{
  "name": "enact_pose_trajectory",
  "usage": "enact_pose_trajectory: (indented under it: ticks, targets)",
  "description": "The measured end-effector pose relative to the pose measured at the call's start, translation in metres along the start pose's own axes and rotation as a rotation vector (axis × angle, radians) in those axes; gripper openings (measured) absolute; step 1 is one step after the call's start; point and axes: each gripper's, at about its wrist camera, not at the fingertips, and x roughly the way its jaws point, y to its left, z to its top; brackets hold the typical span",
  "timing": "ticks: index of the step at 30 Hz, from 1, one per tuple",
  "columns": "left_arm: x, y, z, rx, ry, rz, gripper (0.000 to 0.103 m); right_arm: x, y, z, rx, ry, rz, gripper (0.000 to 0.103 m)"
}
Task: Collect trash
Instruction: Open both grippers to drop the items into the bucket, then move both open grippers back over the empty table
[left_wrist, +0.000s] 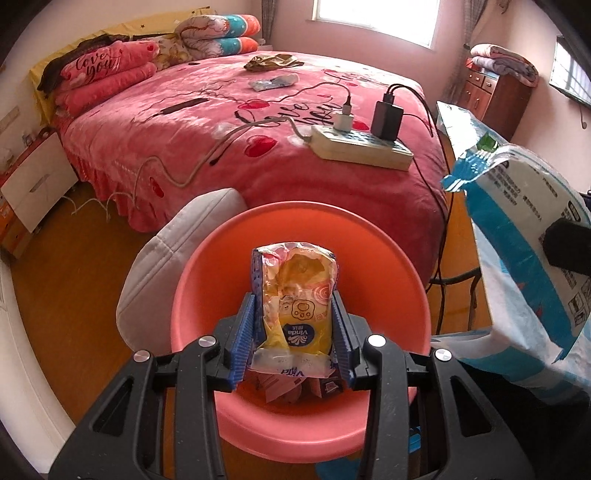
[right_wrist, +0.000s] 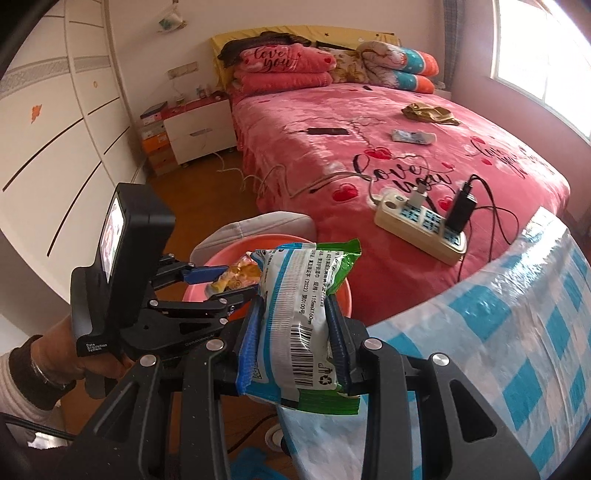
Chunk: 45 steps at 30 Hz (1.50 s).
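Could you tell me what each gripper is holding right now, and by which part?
Left gripper clamps the yellow tissue packet by its side edges; right gripper clamps the white wipes pack across its middle.

"Vinda" — yellow tissue pack

A wide bed under a pink plush heart-printed blanket is seen ahead of the claw. Beyond it, daylight is admitted by a bright window. Orange-brown wooden flooring is laid below; a white bedside cabinet stands left.
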Motion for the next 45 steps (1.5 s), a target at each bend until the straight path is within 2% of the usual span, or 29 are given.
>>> enact_pose_trajectory:
  ticks: [9, 10, 11, 13, 14, 15, 16, 21, 24, 30, 34, 36, 38, 45]
  targets:
    - [0.009, 0.009, -0.005, -0.025, 0.019, 0.017, 0.042, 0.018, 0.013, 0.003, -0.037, 0.016, -0.006, 0.036]
    - [0.010, 0.010, -0.005, -0.029, 0.021, 0.021, 0.043, 0.020, 0.014, 0.003, -0.041, 0.015, -0.011, 0.037]
    - [0.011, 0.010, -0.005, -0.033, 0.020, 0.038, 0.049, 0.024, 0.015, 0.003, -0.051, 0.009, -0.025, 0.037]
    - [0.013, 0.013, -0.005, -0.040, 0.020, 0.079, 0.059, 0.031, 0.014, 0.000, -0.061, 0.016, -0.036, 0.050]
    - [0.014, 0.014, -0.005, -0.041, 0.022, 0.092, 0.065, 0.030, 0.014, -0.002, -0.057, 0.014, -0.044, 0.068]
    - [0.015, 0.015, -0.005, -0.044, 0.025, 0.113, 0.071, 0.030, 0.011, -0.004, -0.046, 0.007, -0.057, 0.081]
    - [0.016, 0.016, -0.005, -0.046, 0.026, 0.128, 0.074, 0.029, 0.008, -0.007, -0.032, 0.000, -0.063, 0.083]
    - [0.012, 0.019, 0.000, -0.056, 0.020, 0.167, 0.087, 0.013, -0.021, -0.016, 0.070, -0.034, -0.098, 0.089]
    - [0.006, 0.015, 0.005, -0.051, -0.007, 0.166, 0.090, -0.001, -0.039, -0.023, 0.133, -0.064, -0.125, 0.089]
    - [-0.010, -0.003, 0.019, -0.025, -0.063, 0.130, 0.091, -0.033, -0.067, -0.043, 0.217, -0.137, -0.234, 0.089]
    - [-0.027, -0.020, 0.028, -0.009, -0.121, 0.089, 0.091, -0.060, -0.079, -0.056, 0.250, -0.212, -0.285, 0.093]
    - [-0.035, -0.028, 0.032, 0.004, -0.152, 0.093, 0.097, -0.069, -0.083, -0.061, 0.254, -0.237, -0.309, 0.093]
    - [-0.043, -0.038, 0.038, 0.021, -0.189, 0.088, 0.097, -0.080, -0.085, -0.068, 0.257, -0.265, -0.336, 0.093]
    - [-0.062, -0.080, 0.052, 0.081, -0.245, 0.035, 0.098, -0.106, -0.098, -0.094, 0.304, -0.311, -0.384, 0.094]
